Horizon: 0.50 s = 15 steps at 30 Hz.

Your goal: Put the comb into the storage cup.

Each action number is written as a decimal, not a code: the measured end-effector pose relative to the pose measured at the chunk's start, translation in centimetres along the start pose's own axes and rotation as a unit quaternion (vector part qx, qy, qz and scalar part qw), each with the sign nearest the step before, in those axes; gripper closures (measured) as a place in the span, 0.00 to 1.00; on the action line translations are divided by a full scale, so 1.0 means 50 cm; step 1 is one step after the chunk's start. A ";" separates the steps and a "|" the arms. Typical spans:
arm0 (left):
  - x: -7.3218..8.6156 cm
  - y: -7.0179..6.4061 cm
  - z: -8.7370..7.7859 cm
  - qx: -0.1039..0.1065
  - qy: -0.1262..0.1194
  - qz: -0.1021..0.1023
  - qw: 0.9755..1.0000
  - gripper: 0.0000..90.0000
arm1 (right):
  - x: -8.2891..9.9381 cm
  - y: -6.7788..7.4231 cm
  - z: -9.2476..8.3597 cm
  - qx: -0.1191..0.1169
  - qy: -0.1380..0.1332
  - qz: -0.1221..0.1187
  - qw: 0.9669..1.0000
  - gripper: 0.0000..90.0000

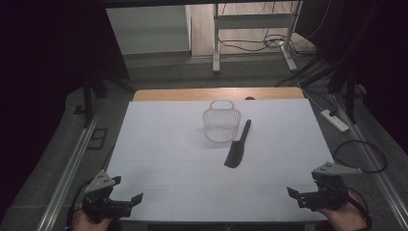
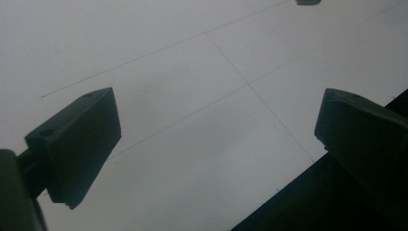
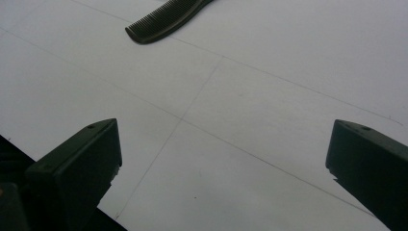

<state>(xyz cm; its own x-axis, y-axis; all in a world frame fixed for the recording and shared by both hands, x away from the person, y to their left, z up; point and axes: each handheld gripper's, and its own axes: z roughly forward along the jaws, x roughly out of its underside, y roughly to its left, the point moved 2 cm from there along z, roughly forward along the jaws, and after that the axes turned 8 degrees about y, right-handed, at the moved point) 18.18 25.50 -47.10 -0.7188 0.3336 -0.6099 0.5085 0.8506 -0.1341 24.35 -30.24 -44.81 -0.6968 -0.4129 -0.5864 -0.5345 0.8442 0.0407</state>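
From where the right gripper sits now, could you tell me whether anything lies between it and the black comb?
Nothing visible does. The right gripper is open at the table's near edge, and bare white table lies between it and the comb. The basket stands beyond the comb, off that path.

Black comb (image 1: 238, 146) lies flat beside white basket (image 1: 221, 122).

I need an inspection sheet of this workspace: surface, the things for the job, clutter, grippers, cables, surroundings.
Surface: white table top with thin grid lines, wooden strip at the far edge.
Job's things: black comb lying flat, just right of the white mesh basket, which stands upright.
Clutter: nothing seen.
Grippers: left gripper and right gripper at the near corners, both open, holding nothing.
Cables: black loop right of the table; more on the floor behind.
Surroundings: power strip, metal frame legs, dark curtains.
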 end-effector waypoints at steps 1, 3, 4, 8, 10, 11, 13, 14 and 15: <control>0.000 0.000 0.000 0.000 0.001 0.001 1.000 0.03 | -0.002 0.000 0.001 -0.002 0.000 -0.001 1.000 0.00; -0.001 0.000 0.000 0.001 0.001 0.000 1.000 0.03 | -0.008 0.000 0.002 -0.002 -0.003 -0.007 1.000 0.00; -0.001 0.000 0.000 0.001 0.000 0.000 1.000 0.03 | -0.010 0.000 0.003 -0.003 -0.003 -0.009 1.000 0.00; 0.001 0.002 -0.002 0.005 -0.006 -0.002 1.000 0.03 | -0.021 -0.003 0.006 -0.011 0.000 -0.009 1.000 0.00; 0.001 0.004 -0.003 0.009 -0.007 -0.003 1.000 0.03 | -0.025 -0.004 0.009 -0.013 0.003 -0.008 1.000 0.00; 0.001 0.004 -0.003 0.010 -0.009 -0.005 1.000 0.03 | -0.027 -0.005 0.010 -0.015 0.004 -0.007 1.000 0.00; 0.001 0.005 -0.004 0.013 -0.011 -0.007 1.000 0.03 | -0.033 -0.006 0.013 -0.021 0.002 -0.008 1.000 0.00; 0.001 0.005 -0.004 0.013 -0.012 -0.007 1.000 0.03 | -0.037 -0.006 0.013 -0.021 0.000 -0.012 1.000 0.00; 0.001 0.005 -0.004 0.014 -0.012 -0.008 1.000 0.03 | -0.039 -0.006 0.014 -0.022 0.000 -0.014 1.000 0.00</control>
<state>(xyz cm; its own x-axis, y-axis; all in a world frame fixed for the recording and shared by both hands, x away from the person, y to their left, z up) 18.18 25.82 -47.02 -0.7157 0.3101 -0.6258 0.5101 0.8441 -0.1651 26.22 -29.45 -44.24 -0.6807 -0.4368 -0.5882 -0.5749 0.8161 0.0592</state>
